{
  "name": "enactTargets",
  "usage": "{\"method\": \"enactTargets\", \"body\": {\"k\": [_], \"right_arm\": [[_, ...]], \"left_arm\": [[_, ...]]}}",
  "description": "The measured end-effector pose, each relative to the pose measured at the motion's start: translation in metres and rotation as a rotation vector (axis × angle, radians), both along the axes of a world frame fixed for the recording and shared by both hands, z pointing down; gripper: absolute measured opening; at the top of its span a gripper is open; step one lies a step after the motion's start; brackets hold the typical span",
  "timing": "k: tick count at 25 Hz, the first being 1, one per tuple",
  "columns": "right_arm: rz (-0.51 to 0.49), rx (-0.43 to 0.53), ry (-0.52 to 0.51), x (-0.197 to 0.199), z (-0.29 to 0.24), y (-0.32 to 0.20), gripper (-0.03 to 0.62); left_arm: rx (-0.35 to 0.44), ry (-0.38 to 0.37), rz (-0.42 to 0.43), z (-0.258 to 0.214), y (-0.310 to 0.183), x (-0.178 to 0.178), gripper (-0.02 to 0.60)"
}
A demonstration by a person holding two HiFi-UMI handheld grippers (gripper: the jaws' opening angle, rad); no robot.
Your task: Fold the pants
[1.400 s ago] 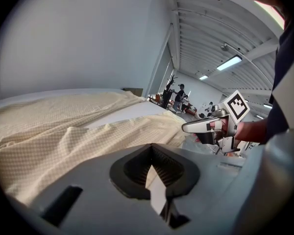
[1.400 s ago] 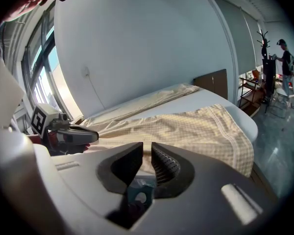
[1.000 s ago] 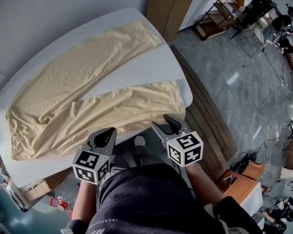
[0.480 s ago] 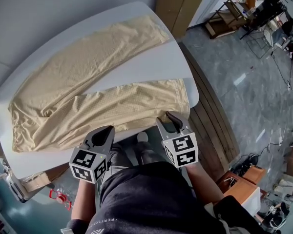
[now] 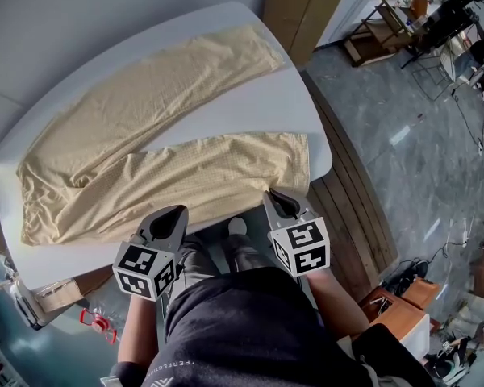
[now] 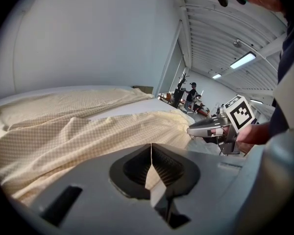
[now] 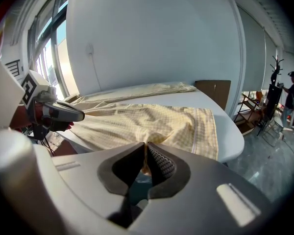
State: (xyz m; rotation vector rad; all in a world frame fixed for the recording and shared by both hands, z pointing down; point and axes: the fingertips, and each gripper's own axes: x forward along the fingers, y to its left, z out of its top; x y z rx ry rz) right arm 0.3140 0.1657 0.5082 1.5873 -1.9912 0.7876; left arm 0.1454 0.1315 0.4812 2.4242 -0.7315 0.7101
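Observation:
Beige pants lie flat on the white table, their two legs spread in a V towards the right. My left gripper is at the table's near edge, shut on the near leg's lower edge, with cloth showing between its jaws. My right gripper is at the same edge close to the hem. Its jaws are closing and pinch a bit of the cloth at their tips. Each gripper shows in the other's view: the right gripper, the left gripper.
A wooden board leans on the wall behind the table's far right end. Wooden planks lie on the floor along the table's right side. A cardboard box sits under the near left corner. Furniture and a person stand far off.
The right gripper's jaws have gone from wide open to nearly together on the near leg's edge. The left gripper has stayed shut in place.

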Motion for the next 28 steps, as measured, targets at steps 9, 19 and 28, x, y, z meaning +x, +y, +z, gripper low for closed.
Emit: {"method": "enactTargets", "body": {"k": [9, 19, 28], "right_arm": [[-0.026, 0.042, -0.030, -0.006, -0.028, -0.009, 0.017], [-0.047, 0.062, -0.027, -0.050, -0.047, -0.037, 0.015], [-0.043, 0.028, 0.026, -0.090, -0.055, -0.067, 0.015]], "left_arm": [[0.033, -0.035, -0.115, -0.008, -0.006, -0.035, 0.012], [0.080, -0.051, -0.303, -0.012, -0.036, -0.132, 0.023], [0.089, -0.100, -0.431, -0.019, -0.056, -0.259, 0.041]]}}
